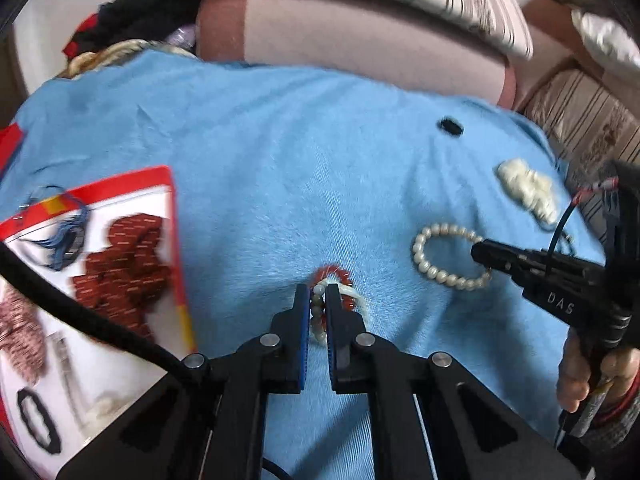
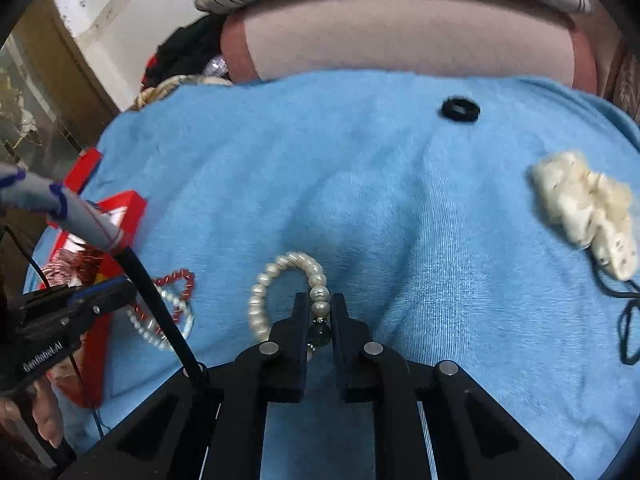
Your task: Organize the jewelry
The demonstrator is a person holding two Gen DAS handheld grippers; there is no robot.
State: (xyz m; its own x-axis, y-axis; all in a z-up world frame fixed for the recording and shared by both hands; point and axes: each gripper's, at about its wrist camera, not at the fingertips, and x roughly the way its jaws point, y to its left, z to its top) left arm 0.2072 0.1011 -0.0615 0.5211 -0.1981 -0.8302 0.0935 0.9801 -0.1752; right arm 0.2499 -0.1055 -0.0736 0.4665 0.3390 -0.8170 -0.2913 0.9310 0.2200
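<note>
Two tongs [image 1: 318,296] [image 2: 320,308] — three bracelets [image 2: 280,292], one ring [image 2: 459,110]

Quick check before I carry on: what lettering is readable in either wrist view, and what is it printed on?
"DAS": white letters on the black right gripper, seen from the left wrist.
"GenRobot.AI": white letters on the black left gripper, seen from the right wrist.
Red and white jewelry box: no legible print; too blurred.
Nothing else carries text.

You are working over a soft blue cloth [image 2: 400,208]. Lying on it are a small black ring [image 2: 459,110], a lumpy cream white piece [image 2: 580,204], a white pearl bracelet [image 1: 436,256], a red bead loop [image 2: 176,280] and a red-edged white box [image 1: 120,280].
</note>
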